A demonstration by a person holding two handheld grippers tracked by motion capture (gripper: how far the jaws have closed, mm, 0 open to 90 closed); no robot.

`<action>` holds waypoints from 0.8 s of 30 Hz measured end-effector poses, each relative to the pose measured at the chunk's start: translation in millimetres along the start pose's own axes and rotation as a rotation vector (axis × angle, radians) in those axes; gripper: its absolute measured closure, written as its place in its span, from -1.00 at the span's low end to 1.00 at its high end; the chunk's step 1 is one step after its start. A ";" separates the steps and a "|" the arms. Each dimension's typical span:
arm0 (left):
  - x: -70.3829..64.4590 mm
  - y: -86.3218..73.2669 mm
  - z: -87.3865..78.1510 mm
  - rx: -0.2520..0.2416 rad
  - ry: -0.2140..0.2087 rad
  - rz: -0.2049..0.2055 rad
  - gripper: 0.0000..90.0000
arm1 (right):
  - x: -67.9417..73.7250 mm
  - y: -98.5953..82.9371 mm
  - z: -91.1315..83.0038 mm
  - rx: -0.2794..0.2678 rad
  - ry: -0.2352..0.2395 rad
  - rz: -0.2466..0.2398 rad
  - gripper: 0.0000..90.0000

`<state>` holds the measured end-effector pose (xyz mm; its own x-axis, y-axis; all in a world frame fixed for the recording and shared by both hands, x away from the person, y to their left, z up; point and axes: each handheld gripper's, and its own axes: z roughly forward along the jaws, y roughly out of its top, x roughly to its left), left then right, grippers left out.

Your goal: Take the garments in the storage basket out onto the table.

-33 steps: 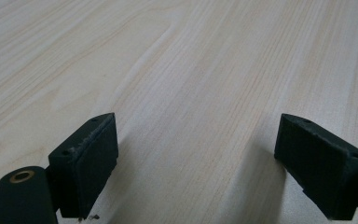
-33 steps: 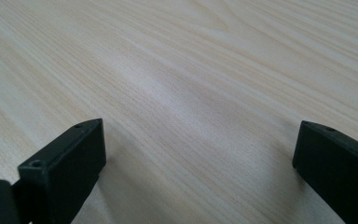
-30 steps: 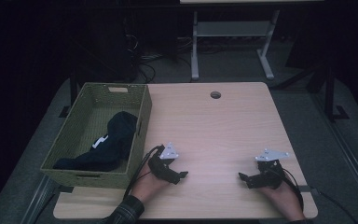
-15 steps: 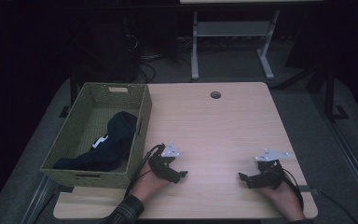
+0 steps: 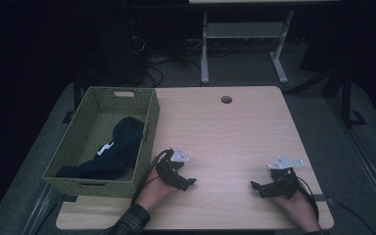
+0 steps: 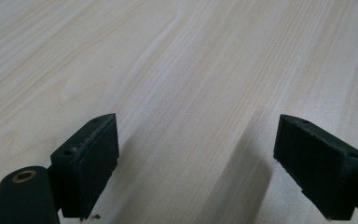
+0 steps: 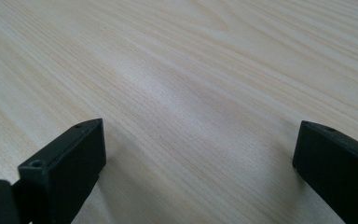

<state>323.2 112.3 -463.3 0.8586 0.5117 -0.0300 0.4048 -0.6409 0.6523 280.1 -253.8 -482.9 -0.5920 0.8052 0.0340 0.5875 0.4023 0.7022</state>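
A woven green basket (image 5: pixel 149 128) sits at the left edge of the bench (image 5: pixel 235 132), running from near the far left corner down toward the near left corner. Inside it lies a dark garment (image 5: pixel 112 152), bunched along the basket's right side and trailing toward its near wall; a small white label (image 5: pixel 105 147) shows on the cloth. The rest of the basket floor is bare weave.

The left gripper (image 5: pixel 188 182) rests on the bench close to the near edge, just beside the basket's near right corner and apart from it. In the left gripper view the left gripper (image 6: pixel 193 158) has its jaws spread wide, with plain pale wood between them and nothing pinched.

The right gripper (image 5: pixel 254 186) lies near the near right corner of the bench, well apart from the basket and the garment. The right gripper view shows the right gripper (image 7: pixel 198 158) likewise spread wide over bare wood, holding nothing.

A round cable hole (image 5: pixel 226 99) sits by the far edge
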 end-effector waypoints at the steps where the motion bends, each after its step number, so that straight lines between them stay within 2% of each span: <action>1: 0.0 0.2 -0.3 0.001 -0.001 -0.002 -0.70 | 0.0 0.0 0.0 0.000 0.000 0.000 -0.95; 6: -0.8 2.1 -2.1 0.010 -0.002 0.005 -0.70 | 0.0 0.0 0.0 0.000 0.000 0.000 -0.95; 13: 0.6 3.6 -6.0 -0.007 -0.015 -0.017 -0.70 | 0.0 0.0 0.0 0.000 0.000 0.000 -0.95; 20: 0.1 8.7 -12.2 -0.010 -0.007 -0.003 -0.70 | 0.0 0.0 0.1 -0.001 0.000 0.000 -0.95; 24: 0.8 12.1 -16.9 -0.022 -0.013 -0.011 -0.70 | 0.0 0.0 0.1 0.000 0.000 0.000 -0.95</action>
<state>323.4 114.7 -442.7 0.8580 0.5116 -0.0470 0.4076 -0.6222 0.6684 280.1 -253.7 -483.0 -0.5919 0.8053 0.0341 0.5873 0.4020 0.7025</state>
